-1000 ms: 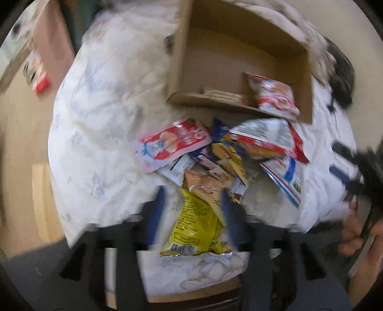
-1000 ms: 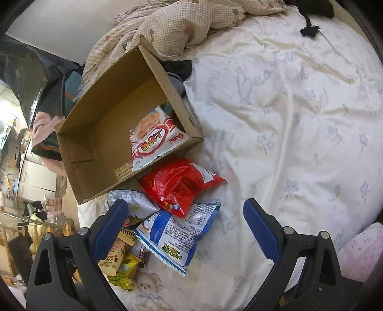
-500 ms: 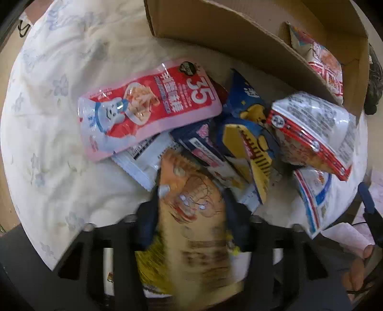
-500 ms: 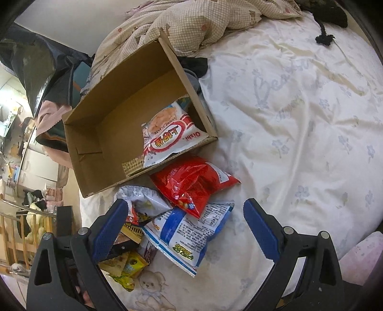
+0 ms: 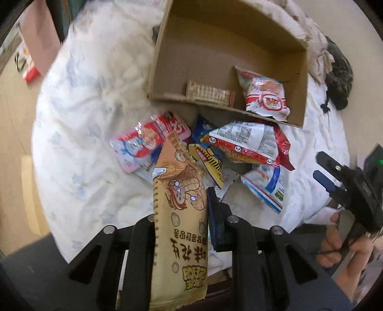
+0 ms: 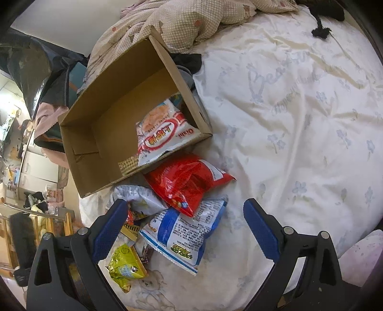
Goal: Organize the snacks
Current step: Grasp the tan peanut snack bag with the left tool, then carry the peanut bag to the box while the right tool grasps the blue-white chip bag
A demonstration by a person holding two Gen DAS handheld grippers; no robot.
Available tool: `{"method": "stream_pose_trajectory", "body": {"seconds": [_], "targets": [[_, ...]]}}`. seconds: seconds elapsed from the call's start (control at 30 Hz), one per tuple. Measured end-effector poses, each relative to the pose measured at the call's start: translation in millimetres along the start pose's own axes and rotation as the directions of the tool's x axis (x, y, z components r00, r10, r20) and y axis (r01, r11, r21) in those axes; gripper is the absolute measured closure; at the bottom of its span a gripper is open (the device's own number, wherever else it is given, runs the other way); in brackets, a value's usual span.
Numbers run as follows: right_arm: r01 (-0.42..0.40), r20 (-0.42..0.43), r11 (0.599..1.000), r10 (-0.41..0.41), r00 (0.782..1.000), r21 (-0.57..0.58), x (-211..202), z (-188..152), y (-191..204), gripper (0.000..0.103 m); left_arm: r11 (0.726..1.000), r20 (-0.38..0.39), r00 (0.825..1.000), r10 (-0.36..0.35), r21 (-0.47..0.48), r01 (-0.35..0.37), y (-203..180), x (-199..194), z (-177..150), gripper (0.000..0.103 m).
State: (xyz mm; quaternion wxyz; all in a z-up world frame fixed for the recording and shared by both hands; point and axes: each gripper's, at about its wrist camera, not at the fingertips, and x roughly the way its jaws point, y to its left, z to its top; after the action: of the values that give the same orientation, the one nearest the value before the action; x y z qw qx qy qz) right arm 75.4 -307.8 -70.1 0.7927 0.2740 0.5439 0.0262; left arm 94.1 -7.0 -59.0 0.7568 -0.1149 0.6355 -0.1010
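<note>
My left gripper (image 5: 182, 203) is shut on a tan peanut snack bag (image 5: 179, 215) and holds it up above a pile of snack packets (image 5: 239, 148) on the bed. An open cardboard box (image 5: 167, 47) lies behind the pile and holds a white and red chip bag (image 5: 265, 98) and a cracker pack (image 5: 208, 94). My right gripper (image 6: 184, 217) is open and empty above a blue and white bag (image 6: 184, 232) and a red bag (image 6: 186, 181); it also shows at the right edge of the left wrist view (image 5: 335, 177). The box (image 6: 83, 148) and a yellow packet (image 6: 124, 265) show there too.
The white floral bedsheet (image 6: 299, 119) stretches wide to the right of the pile. A checked quilt (image 6: 191, 21) is bunched behind the box. A black item (image 5: 337, 79) lies at the bed's far right. The bed edge and floor (image 5: 14, 143) are at the left.
My left gripper closed on the tan peanut bag and lifted it off the pile, pulling back so the box is in view again. My right gripper stayed open and shifted only slightly.
</note>
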Motion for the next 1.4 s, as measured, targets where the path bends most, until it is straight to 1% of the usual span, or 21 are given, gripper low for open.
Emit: {"method": "stream_pose_trajectory", "body": {"seconds": [0.07, 0.1, 0.17, 0.23, 0.27, 0.33, 0.37, 0.53, 0.67, 0.73, 0.77, 0.8, 0.87, 0.9, 0.93, 1.0, 1.1, 1.27, 1.4], "targets": [[-0.010, -0.032, 0.999, 0.011, 0.999, 0.034, 5.2, -3.7, -6.8, 0.004, 1.000, 0.042, 0.999, 0.011, 0.022, -0.012, 4.3, -7.5, -1.8, 0.085], [-0.010, -0.048, 0.999, 0.012, 0.999, 0.051, 8.3, -6.1, -10.3, 0.004, 1.000, 0.056, 0.998, 0.015, 0.007, -0.015, 9.6, -8.3, -2.8, 0.085], [0.004, -0.099, 0.996, 0.006, 0.995, 0.094, 19.8, -12.6, -19.3, 0.004, 0.999, 0.059, 0.998, -0.008, -0.032, 0.010, 20.1, -7.1, -2.7, 0.085], [0.020, -0.129, 0.993, -0.005, 0.992, 0.119, 28.4, -17.7, -24.8, 0.004, 0.998, 0.052, 0.999, -0.015, -0.055, 0.018, 28.2, -3.7, -4.7, 0.085], [0.043, -0.148, 0.992, -0.024, 0.989, 0.122, 34.1, -21.1, -27.0, 0.004, 0.998, 0.054, 0.998, -0.016, -0.063, 0.020, 28.7, -2.2, -4.3, 0.085], [0.074, -0.185, 0.993, -0.056, 0.981, 0.097, 45.1, -25.7, -24.7, 0.004, 0.998, 0.062, 0.998, -0.015, -0.055, 0.018, 26.8, -2.9, -6.9, 0.085], [0.072, -0.205, 0.995, -0.057, 0.977, 0.068, 51.4, -27.6, -19.6, 0.004, 0.999, 0.071, 0.997, -0.014, -0.047, 0.018, 24.8, -4.8, -6.4, 0.085], [0.067, -0.230, 0.997, -0.076, 0.970, -0.047, 76.5, -31.1, 8.4, 0.004, 0.999, 0.095, 0.995, -0.017, -0.033, 0.020, 19.8, -8.3, -5.0, 0.085], [0.113, -0.277, 0.986, -0.144, 0.950, -0.124, 104.5, -34.6, 21.1, 0.004, 1.000, 0.097, 0.995, -0.017, -0.021, 0.019, 17.8, -8.0, -6.0, 0.085], [0.131, -0.273, 0.980, -0.169, 0.947, -0.152, 109.9, -37.9, 25.2, 0.004, 1.000, 0.098, 0.995, -0.016, -0.017, 0.018, 18.0, -8.0, -6.4, 0.085], [0.137, -0.261, 0.976, -0.178, 0.949, -0.169, 109.9, -39.4, 27.8, 0.006, 1.000, 0.101, 0.995, -0.010, -0.017, 0.012, 18.8, -8.2, -6.6, 0.085], [0.137, -0.256, 0.974, -0.180, 0.950, -0.178, 109.2, -39.9, 29.1, 0.015, 1.000, 0.105, 0.995, -0.003, -0.019, 0.005, 19.7, -8.1, -6.9, 0.085], [0.136, -0.249, 0.971, -0.183, 0.951, -0.195, 105.6, -41.8, 31.7, 0.023, 1.000, 0.111, 0.994, 0.012, -0.028, -0.009, 22.5, -7.5, -6.9, 0.085], [0.130, -0.247, 0.972, -0.176, 0.953, -0.194, 102.0, -42.9, 31.0, 0.029, 0.999, 0.112, 0.994, 0.017, -0.030, -0.014, 23.4, -7.1, -6.7, 0.085], [0.122, -0.249, 0.975, -0.167, 0.954, -0.186, 99.0, -44.1, 29.5, 0.033, 0.999, 0.113, 0.993, 0.027, -0.031, -0.023, 24.0, -5.8, -6.6, 0.085], [0.101, -0.268, 0.981, -0.144, 0.953, -0.168, 90.8, -49.7, 27.1, 0.036, 0.999, 0.113, 0.993, 0.038, -0.029, -0.035, 23.8, -4.0, -6.7, 0.085], [0.083, -0.292, 0.982, -0.130, 0.948, -0.167, 76.9, -63.2, 27.4, 0.036, 0.999, 0.117, 0.992, 0.044, -0.022, -0.041, 22.2, -3.7, -7.0, 0.085], [0.006, -0.331, 0.984, -0.065, 0.941, -0.178, 55.9, -94.7, 39.1, 0.036, 0.999, 0.137, 0.990, 0.043, -0.004, -0.043, 19.4, -8.6, -9.4, 0.085], [-0.035, -0.316, 0.981, -0.028, 0.948, -0.192, 36.4, -108.7, 46.7, 0.036, 0.999, 0.151, 0.987, 0.053, 0.005, -0.054, 19.7, -11.1, -11.7, 0.085]]}}
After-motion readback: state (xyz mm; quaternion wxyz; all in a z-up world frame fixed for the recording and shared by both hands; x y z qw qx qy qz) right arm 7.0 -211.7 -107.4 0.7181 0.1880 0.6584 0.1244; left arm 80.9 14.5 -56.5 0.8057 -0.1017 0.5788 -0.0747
